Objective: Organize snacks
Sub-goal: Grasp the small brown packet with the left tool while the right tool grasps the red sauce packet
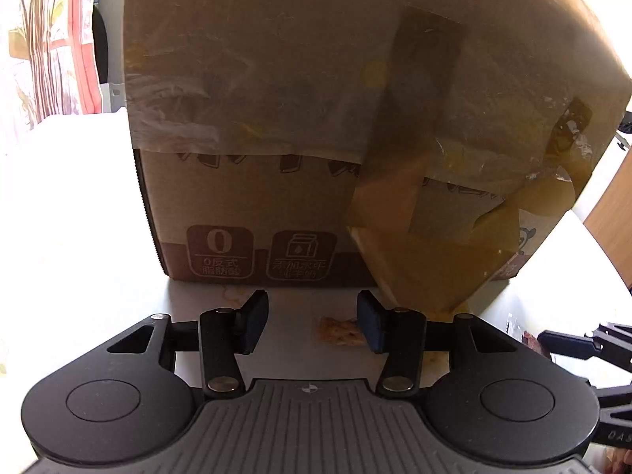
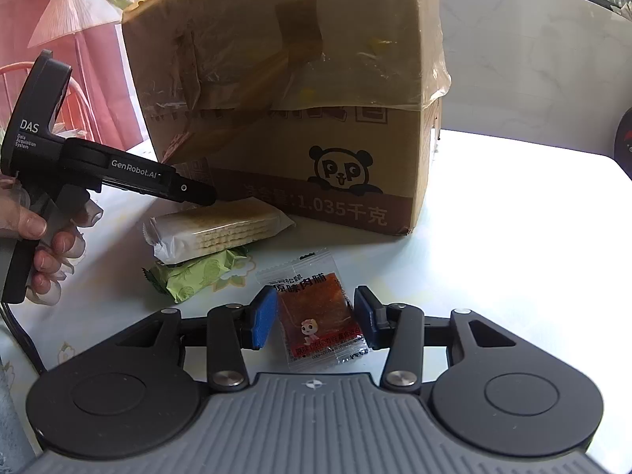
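A taped brown cardboard box (image 1: 316, 126) stands on the white table and fills the left wrist view; it also shows in the right wrist view (image 2: 300, 110). My left gripper (image 1: 312, 324) is open just in front of the box, with a wafer packet (image 1: 340, 330) lying by its right pad. In the right wrist view the left gripper (image 2: 197, 193) hovers over the wafer packet (image 2: 217, 227). My right gripper (image 2: 314, 320) is open, its pads either side of a clear packet of red dried meat (image 2: 322, 312) on the table. A green wrapped snack (image 2: 197, 274) lies under the wafer packet.
The white table (image 2: 513, 237) spreads to the right of the box. A pink curtain (image 2: 79, 59) and a chair back (image 2: 79, 94) stand behind on the left. A wooden edge (image 1: 612, 205) shows at the far right.
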